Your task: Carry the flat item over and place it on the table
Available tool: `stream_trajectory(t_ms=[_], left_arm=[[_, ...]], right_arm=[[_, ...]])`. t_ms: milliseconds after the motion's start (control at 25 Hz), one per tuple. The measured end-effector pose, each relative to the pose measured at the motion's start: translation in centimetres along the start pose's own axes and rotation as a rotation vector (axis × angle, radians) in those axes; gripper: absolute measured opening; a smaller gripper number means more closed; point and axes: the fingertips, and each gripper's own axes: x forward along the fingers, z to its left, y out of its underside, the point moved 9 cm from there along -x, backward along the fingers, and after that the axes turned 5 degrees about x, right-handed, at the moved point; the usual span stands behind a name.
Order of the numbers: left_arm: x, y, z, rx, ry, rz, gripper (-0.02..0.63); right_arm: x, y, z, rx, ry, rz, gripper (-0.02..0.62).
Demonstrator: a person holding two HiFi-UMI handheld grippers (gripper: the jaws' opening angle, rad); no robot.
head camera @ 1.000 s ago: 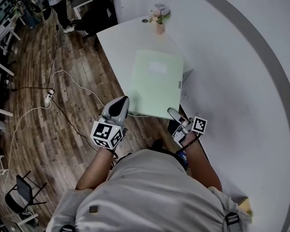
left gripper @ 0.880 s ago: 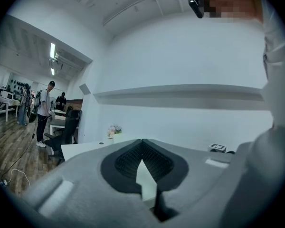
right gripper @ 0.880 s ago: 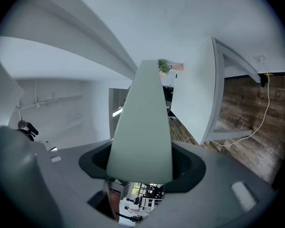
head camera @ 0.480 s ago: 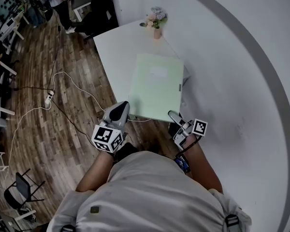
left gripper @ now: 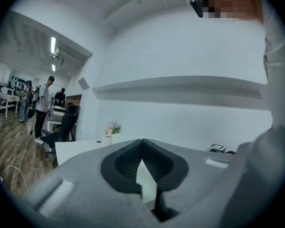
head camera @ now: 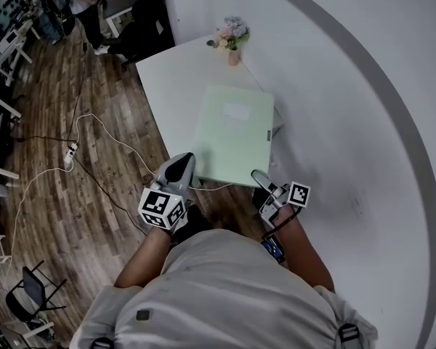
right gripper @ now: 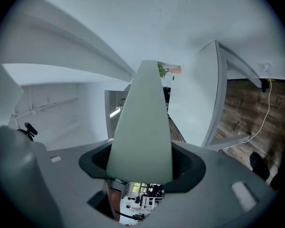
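On the wooden floor (head camera: 51,217) at the far left lay one white cable (head camera: 94,118) running to one power strip (head camera: 70,153). Further in, the left claw (head camera: 180,167) carried its cube with black-and-white square markers, two faces of it showing from the head view. Its jaws stood narrow, pinched on the thin near left edge of the single pale green folder (head camera: 234,133). The folder lay flat over the near right part of the one white table (head camera: 167,78), its long side close to the wall; whether it rested on the top could not be told. One white label (head camera: 237,111) sat on its cover, the print too small to read, and one small tag (head camera: 267,135) showed on its right edge. At the table's far end stood one vase of flowers (head camera: 233,42). The right claw (head camera: 260,177), one marker face of its cube showing, was set wide and held the folder's near right corner between its pads. The white wall (head camera: 349,122) filled the right side.
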Motion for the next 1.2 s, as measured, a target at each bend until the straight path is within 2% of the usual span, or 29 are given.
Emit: stream_trajectory(t_ms=[120, 280, 440, 640, 920, 1200], left_arm=[[1.6, -0.1, 1.6, -0.001, 0.007, -0.009, 0.0], [4.5, 0.0, 6.0, 0.001, 0.012, -0.014, 0.0], [4.0, -1.4, 7.8, 0.024, 0.028, -0.034, 0.0], [4.6, -2.7, 14.7, 0.023, 0.045, -0.043, 0.0], [3.6, -2.6, 20.5, 0.026, 0.042, -0.028, 0.0], [4.5, -2.1, 22.8, 0.013, 0.027, -0.014, 0.0]], right_arm=[[1.6, -1.4, -0.5, 0.001, 0.003, -0.004, 0.299], [5.9, -4.1, -1.7, 0.008, 0.005, -0.007, 0.299], [7.7, -3.5, -0.7, -0.009, 0.001, -0.017, 0.299], [14.3, -3.9, -0.9, -0.005, 0.0, -0.034, 0.299], [19.5, -3.3, -1.2, -0.005, 0.001, -0.049, 0.299], [21.9, -4.5, -1.9, -0.003, 0.022, -0.027, 0.3]])
